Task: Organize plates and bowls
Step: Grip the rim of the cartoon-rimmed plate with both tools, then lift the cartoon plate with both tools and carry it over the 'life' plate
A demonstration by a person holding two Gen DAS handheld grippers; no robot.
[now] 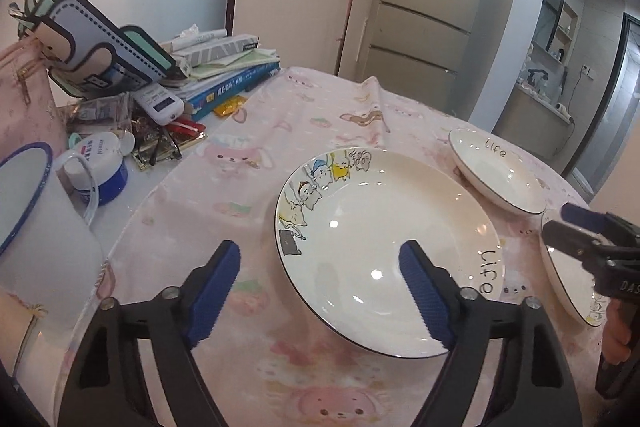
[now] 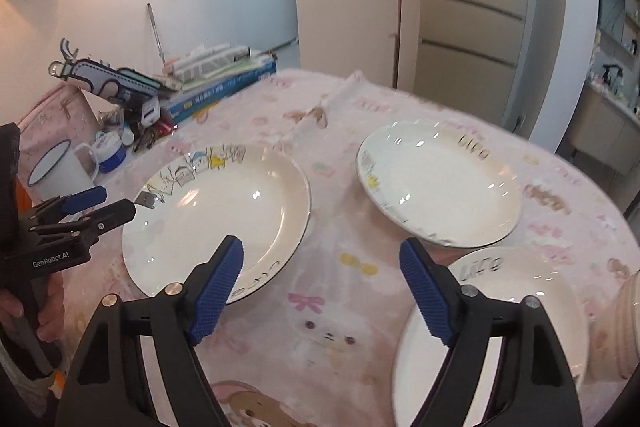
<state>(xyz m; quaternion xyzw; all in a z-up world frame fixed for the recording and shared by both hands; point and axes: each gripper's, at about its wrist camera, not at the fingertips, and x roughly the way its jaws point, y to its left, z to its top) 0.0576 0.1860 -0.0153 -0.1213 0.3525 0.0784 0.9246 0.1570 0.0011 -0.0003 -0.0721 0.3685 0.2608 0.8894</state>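
Observation:
Three white deep plates with cartoon rims and the word "life" lie apart on the pink tablecloth (image 1: 224, 187). The left plate (image 1: 384, 227) (image 2: 216, 219) is the nearest to my left gripper (image 1: 320, 249), which hovers open over its near left rim with nothing gripped. The far plate (image 1: 496, 171) (image 2: 440, 187) lies behind it to the right. My right gripper (image 2: 320, 247) stands open over bare cloth between the left plate and the near right plate (image 2: 512, 307) (image 1: 568, 283). Each gripper also shows in the other's view, the right gripper (image 1: 560, 223) and the left gripper (image 2: 116, 201).
A white enamel mug (image 1: 36, 227) with a blue rim, a blue-and-white jar (image 1: 104, 163), a remote, small clutter and a stack of books (image 1: 228, 67) crowd the table's left side. A pinkish ribbed object (image 2: 624, 327) sits at the right edge. A fridge (image 1: 432, 7) stands behind.

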